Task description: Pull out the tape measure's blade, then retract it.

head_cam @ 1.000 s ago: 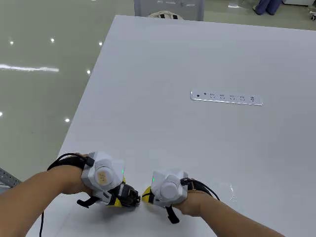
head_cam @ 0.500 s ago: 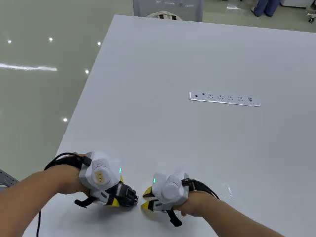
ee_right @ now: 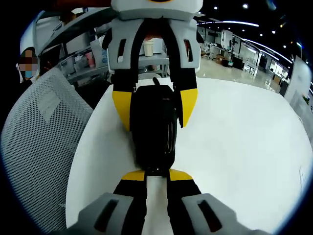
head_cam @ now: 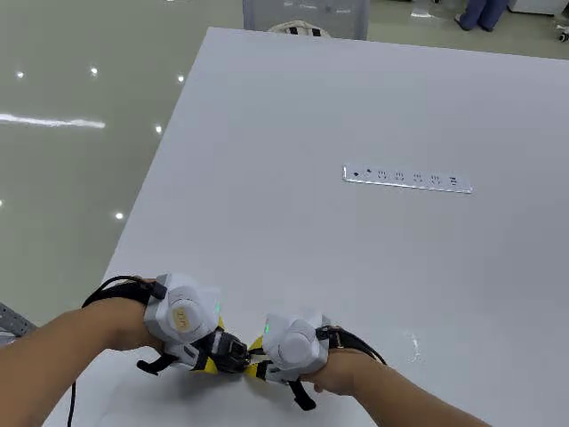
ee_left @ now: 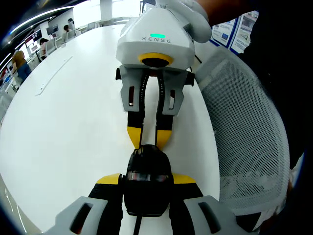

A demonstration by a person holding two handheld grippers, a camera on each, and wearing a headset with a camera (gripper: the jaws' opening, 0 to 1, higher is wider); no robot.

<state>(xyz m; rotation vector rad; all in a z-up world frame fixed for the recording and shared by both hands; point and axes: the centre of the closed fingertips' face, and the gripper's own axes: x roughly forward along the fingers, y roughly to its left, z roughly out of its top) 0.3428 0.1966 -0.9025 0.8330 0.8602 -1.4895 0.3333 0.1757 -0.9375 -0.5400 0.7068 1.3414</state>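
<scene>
Left gripper (ee_left: 146, 178) clamps the tape measure (ee_left: 147, 193) over the table (head_cam: 356, 107); right gripper (ee_left: 149, 138) meets its front, fingers (ee_left: 135, 137) narrow; whether they pinch anything, I cannot tell

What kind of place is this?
Probably a big open office or lab. There's a large white table with a power strip on it, a mesh office chair at its edge, and a shiny floor reflecting ceiling lights.

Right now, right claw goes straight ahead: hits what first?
The black tape measure, held in the left claw, sits right at the right claw's tips; they may already touch.
</scene>
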